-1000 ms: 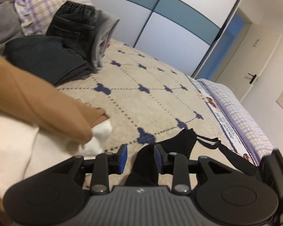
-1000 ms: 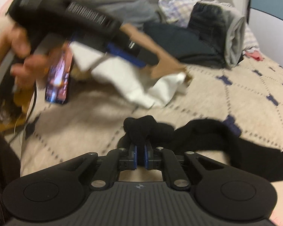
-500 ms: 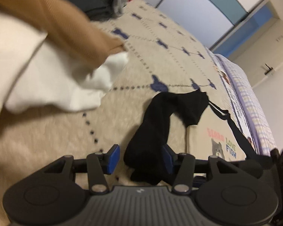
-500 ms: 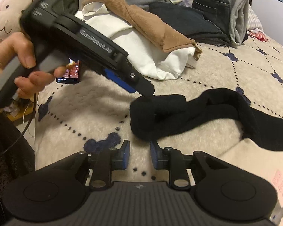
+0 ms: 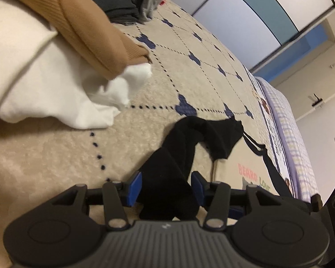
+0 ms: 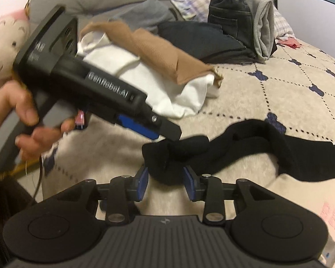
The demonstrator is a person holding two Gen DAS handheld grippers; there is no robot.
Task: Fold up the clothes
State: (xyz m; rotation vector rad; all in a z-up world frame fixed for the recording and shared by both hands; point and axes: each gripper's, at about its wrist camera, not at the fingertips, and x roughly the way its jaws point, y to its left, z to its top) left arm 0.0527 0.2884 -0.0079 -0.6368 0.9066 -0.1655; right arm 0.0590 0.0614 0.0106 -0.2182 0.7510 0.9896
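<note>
You are letting your right tongs (image 6: 165, 182) spread apart off the bunched end of the black top (image 6: 223, 149) lying on the bed (image 6: 279, 93), while your left tongs (image 5: 166, 188) are sitting apart around it, so be flattening it before folding.

Matt black knit garment (image 5: 185, 147), fuzzy beige bedspread (image 5: 55, 156), ribbed tan cloth (image 5: 84, 29)

Black garment (image 5: 185, 151); beige bedspread (image 5: 55, 151), navy dotted diamonds; blue-padded tongs (image 5: 166, 187).
</note>
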